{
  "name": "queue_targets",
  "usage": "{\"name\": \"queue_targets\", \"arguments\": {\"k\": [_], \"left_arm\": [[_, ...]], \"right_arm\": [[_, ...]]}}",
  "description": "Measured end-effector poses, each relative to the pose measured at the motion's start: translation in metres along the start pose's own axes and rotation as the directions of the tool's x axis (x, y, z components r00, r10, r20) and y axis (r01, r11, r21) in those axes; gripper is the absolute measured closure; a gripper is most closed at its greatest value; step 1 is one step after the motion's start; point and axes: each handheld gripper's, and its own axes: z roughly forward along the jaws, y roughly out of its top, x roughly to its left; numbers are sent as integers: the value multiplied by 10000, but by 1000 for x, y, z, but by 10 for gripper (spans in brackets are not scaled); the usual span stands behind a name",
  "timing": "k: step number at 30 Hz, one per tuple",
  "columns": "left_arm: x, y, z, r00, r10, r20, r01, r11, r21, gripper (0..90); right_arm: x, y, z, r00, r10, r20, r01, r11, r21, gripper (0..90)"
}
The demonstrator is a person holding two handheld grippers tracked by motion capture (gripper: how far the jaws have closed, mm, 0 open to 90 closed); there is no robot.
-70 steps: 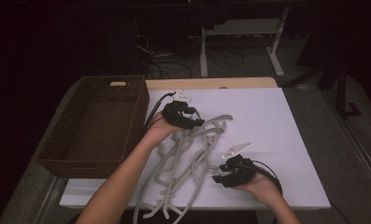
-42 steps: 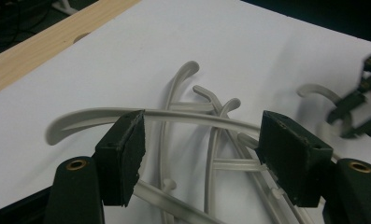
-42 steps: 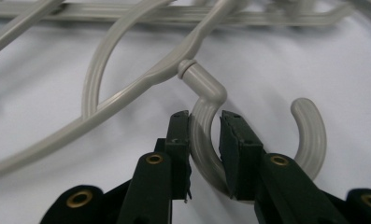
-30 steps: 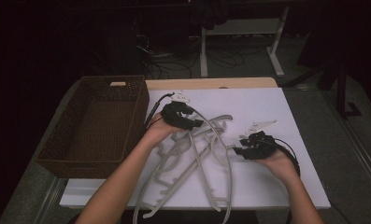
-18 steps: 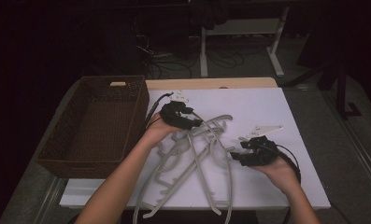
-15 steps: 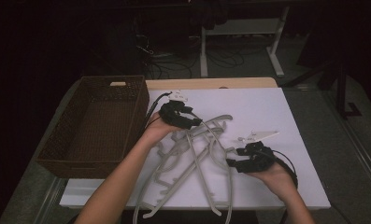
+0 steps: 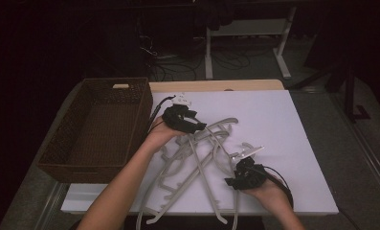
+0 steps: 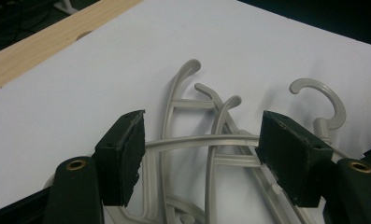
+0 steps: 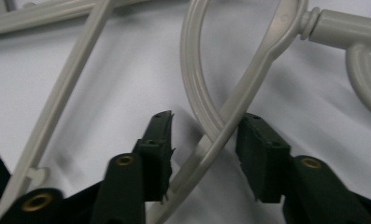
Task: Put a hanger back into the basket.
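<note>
Several grey plastic hangers [image 7: 197,163] lie tangled on a white board [image 7: 293,139]. My left gripper [image 7: 199,127] hovers at the far end of the pile. In the left gripper view its jaws [image 8: 202,144] stand apart over a curved hanger bar [image 8: 197,140] that runs from pad to pad, and I see no pad pressing on it. My right gripper [image 7: 231,176] is at the pile's near right side. Its jaws [image 9: 204,140] have just been closing. Two crossing hanger arms [image 9: 220,126] pass between them, with a gap still showing at the left pad [image 9: 157,140].
A brown wicker basket [image 7: 144,110] stands left of the board, close to my left hand. A hanger hook [image 8: 323,93] curls up at the right in the left gripper view. Bare wood [image 7: 216,85] shows along the board's far edge, and table legs and cables lie beyond.
My right hand has come toward me and to the left, down onto the near right side of the hangers, and its jaws have narrowed. The left hand has stayed put.
</note>
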Motion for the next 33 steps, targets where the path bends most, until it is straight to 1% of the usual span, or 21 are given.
{"name": "queue_targets", "arguments": {"k": [1, 2, 3, 7, 12, 15, 16, 17, 18, 21, 25, 27, 28, 30, 31, 32, 33], "left_arm": [[0, 0, 0, 10000, 0, 0, 0, 10000, 0, 316], [0, -1, 0, 10000, -24, 0, 24, 10000, -4, 316], [1, -2, 1, 10000, -25, 4, 25, 10000, 12, 317], [1, -5, 1, 10000, -61, 7, 61, 10000, -5, 316], [1, -6, -1, 10000, -45, -32, 44, 10000, -73, 315], [2, -7, -3, 10000, -51, -55, 50, 10000, -79, 313], [1, -7, -3, 10000, -63, -49, 63, 9999, -104, 313], [1, -7, -3, 10000, -63, -49, 63, 9999, -104, 312], [1, -8, -6, 10000, -8, -41, 8, 9999, -112, 312], [-2, -11, -8, 10000, -29, 11, 29, 9999, -149, 308], [-5, -16, -10, 10000, 14, 95, -13, 10000, -82, 304], [-6, -19, -11, 9999, 2, 117, -1, 10000, -65, 301], [-6, -20, -11, 9999, -17, 105, 18, 10000, -70, 300], [-6, -23, -12, 9999, -44, 109, 45, 10000, -83, 299], [-6, -24, -12, 9999, -57, 111, 58, 10000, -73, 299], [-6, -25, -12, 9999, -66, 97, 67, 10000, -64, 299], [-6, -26, -13, 9999, -79, 111, 79, 9999, -73, 299]], "right_arm": [[-1, 0, 0, 10000, -25, 39, 25, 10000, 18, 589], [-2, 1, -1, 10000, 4, 5, -4, 10000, 1, 621], [-2, 1, -1, 10000, 13, -36, -13, 10000, 8, 635], [-5, 3, -2, 10000, -59, 59, 59, 10000, 15, 661], [-14, 5, -10, 9986, -379, 364, 381, 9993, -61, 716], [-20, 8, -16, 9954, -783, 553, 789, 9968, -89, 738], [-20, 8, -16, 9954, -783, 553, 789, 9968, -89, 738], [-23, 10, -18, 9942, -905, 576, 913, 9958, -112, 743], [-28, 13, -23, 9910, -1211, 568, 1222, 9923, -180, 747], [-35, 16, -28, 9842, -1694, 518, 1711, 9848, -296, 752], [-49, 24, -29, 9665, -2561, 171, 2566, 9658, -369, 756], [-57, 29, -26, 9619, -2732, -61, 2729, 9616, -306, 761], [-61, 31, -23, 9592, -2823, -176, 2820, 9592, -191, 762], [-67, 37, -16, 9504, -3098, -292, 3099, 9508, 3, 764], [-70, 40, -13, 9485, -3145, -382, 3149, 9491, 64, 764], [-74, 42, -10, 9448, -3244, -454, 3251, 9457, 77, 764], [-75, 44, -7, 9448, -3242, -472, 3250, 9457, 95, 763]]}}
